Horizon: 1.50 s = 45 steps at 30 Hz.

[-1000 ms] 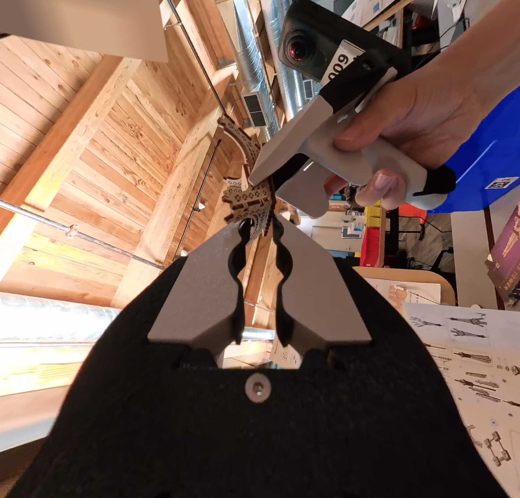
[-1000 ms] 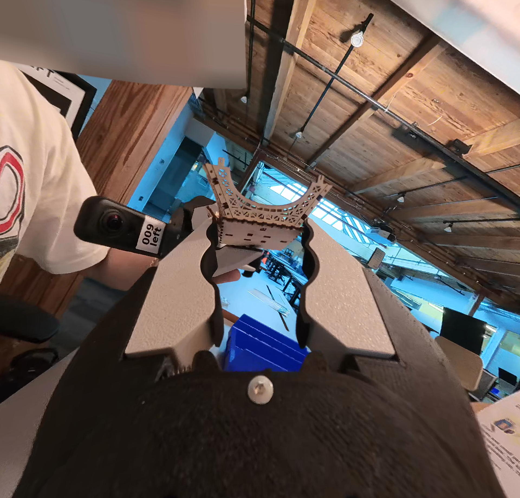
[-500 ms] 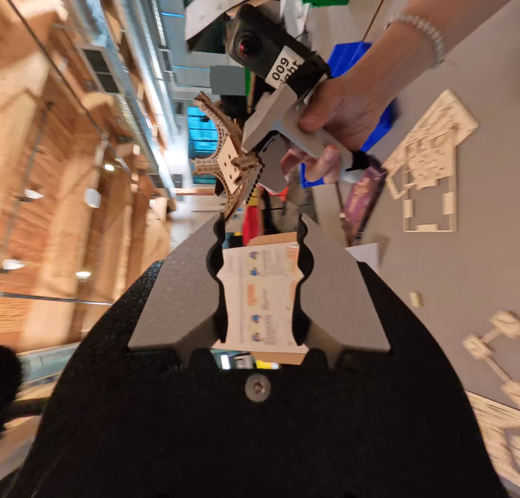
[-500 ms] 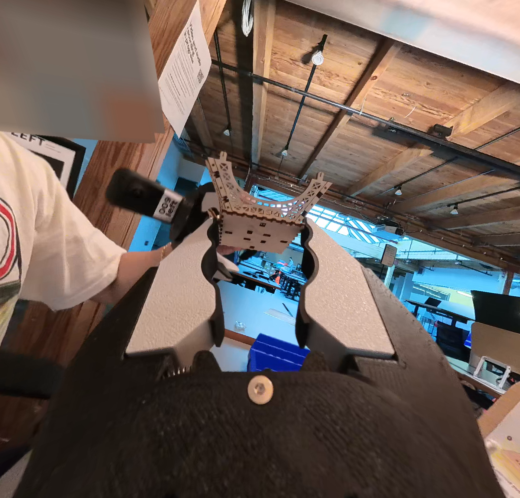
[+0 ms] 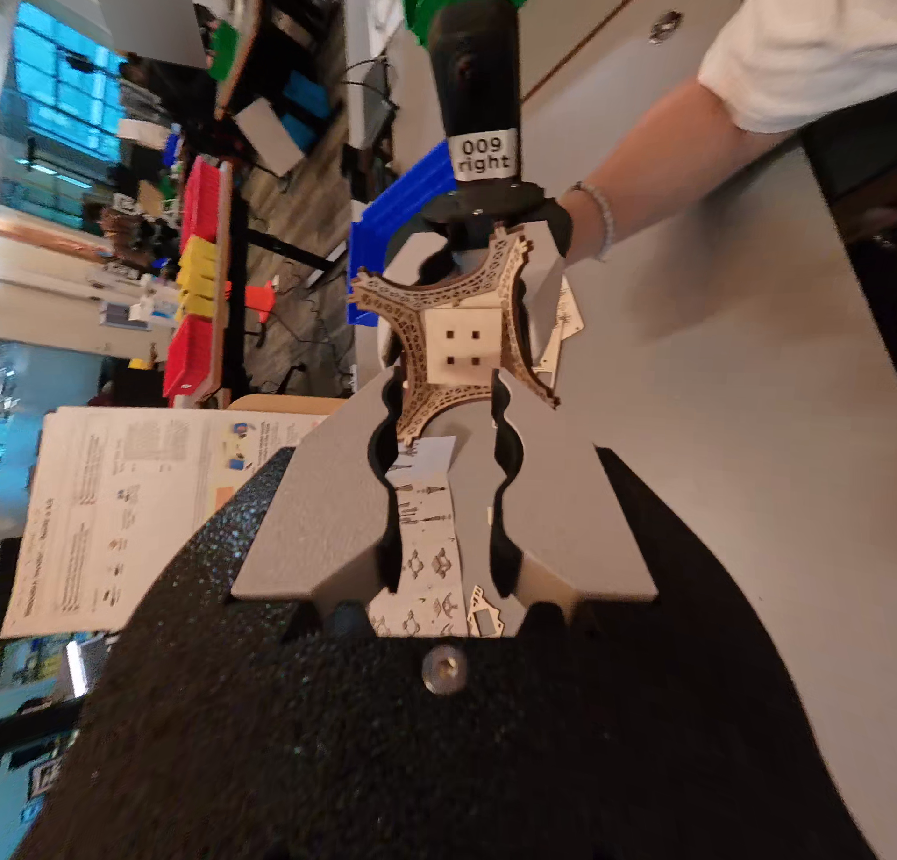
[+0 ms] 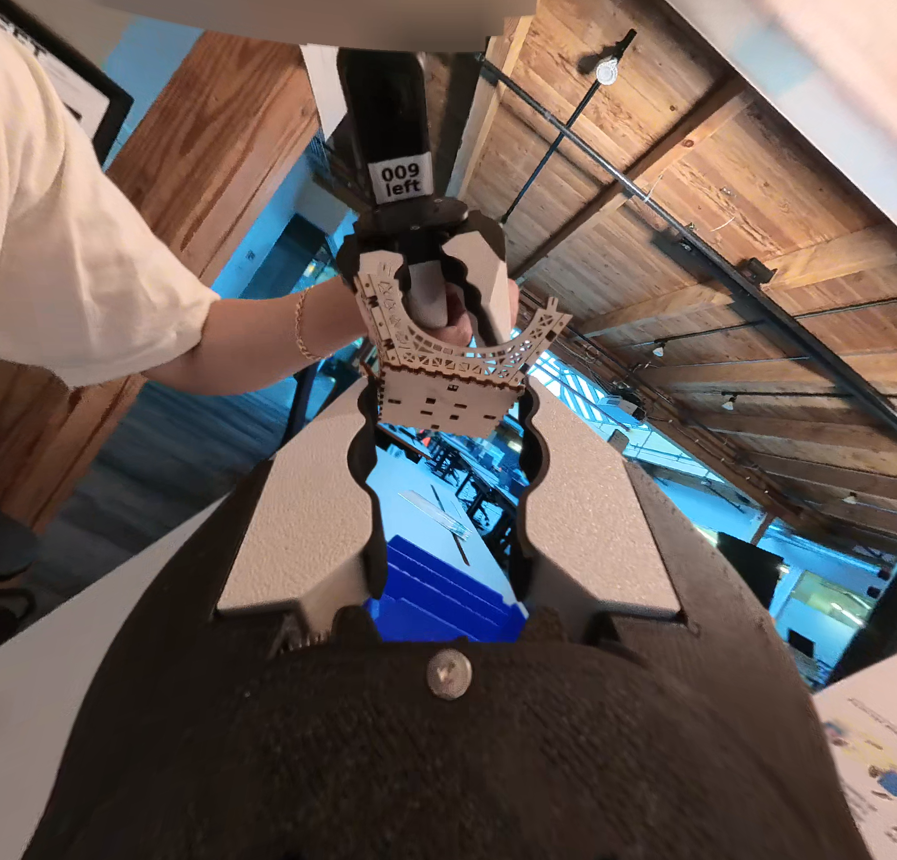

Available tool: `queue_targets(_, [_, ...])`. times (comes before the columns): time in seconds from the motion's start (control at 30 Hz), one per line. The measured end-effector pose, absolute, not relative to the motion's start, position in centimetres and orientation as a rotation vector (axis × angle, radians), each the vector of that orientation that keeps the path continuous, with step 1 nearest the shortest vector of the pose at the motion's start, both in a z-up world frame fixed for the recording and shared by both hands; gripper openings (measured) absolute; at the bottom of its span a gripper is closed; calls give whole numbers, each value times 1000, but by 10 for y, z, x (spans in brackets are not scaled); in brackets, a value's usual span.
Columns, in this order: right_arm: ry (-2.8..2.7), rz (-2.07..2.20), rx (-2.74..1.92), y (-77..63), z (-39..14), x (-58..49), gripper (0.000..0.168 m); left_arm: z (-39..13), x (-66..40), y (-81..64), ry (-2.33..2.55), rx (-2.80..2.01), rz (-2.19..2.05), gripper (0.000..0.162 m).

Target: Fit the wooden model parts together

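wooden model [image 6: 449, 390] | clamped at its boxy base between the right gripper [image 6: 449, 402] fingertips, arched legs pointing away | left gripper [image 5: 444, 390] faces it, jaws apart, empty, tips just beside the legs | below: grey table [image 5: 728, 399], instruction sheets [image 5: 121, 511], blue bin [image 5: 388, 234]

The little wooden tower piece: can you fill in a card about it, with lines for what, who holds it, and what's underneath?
what: wooden model base with four curved lattice legs
held by: right gripper, shut on its sides
left gripper: open, facing the flat plate, not gripping
underneath: grey table with instruction sheets
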State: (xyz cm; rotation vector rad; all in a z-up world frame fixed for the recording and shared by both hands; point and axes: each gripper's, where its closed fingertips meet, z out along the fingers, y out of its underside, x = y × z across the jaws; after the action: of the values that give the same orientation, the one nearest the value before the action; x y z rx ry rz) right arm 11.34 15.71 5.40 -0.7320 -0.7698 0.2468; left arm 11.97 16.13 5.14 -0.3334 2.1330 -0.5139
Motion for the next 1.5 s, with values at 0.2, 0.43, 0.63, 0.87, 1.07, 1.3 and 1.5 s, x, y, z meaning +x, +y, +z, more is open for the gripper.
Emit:
queue_targets(0.2, [-822, 128, -751, 155, 54, 115, 56, 48, 123, 151, 2176, -234, -475, 32])
queue_targets(0.43, [-843, 90, -758, 156, 52, 117, 57, 42, 129, 147, 2206, -169, -370, 31])
queue_targets(0.63, [-837, 71, -751, 153, 55, 121, 56, 42, 131, 144, 2220, -150, -356, 22])
queue_targets(0.87, [-873, 59, -752, 152, 52, 117, 56, 38, 132, 150, 2223, -174, -337, 31])
queue_targets(1.07, [-870, 104, -750, 151, 52, 116, 56, 40, 131, 148, 2223, -160, -355, 29])
queue_targets(1.3, [-913, 123, -774, 154, 43, 110, 55, 35, 127, 146, 2257, -85, -298, 35])
queue_targets(1.5, [-919, 128, -764, 152, 43, 109, 55, 33, 124, 147, 2295, -109, -310, 32])
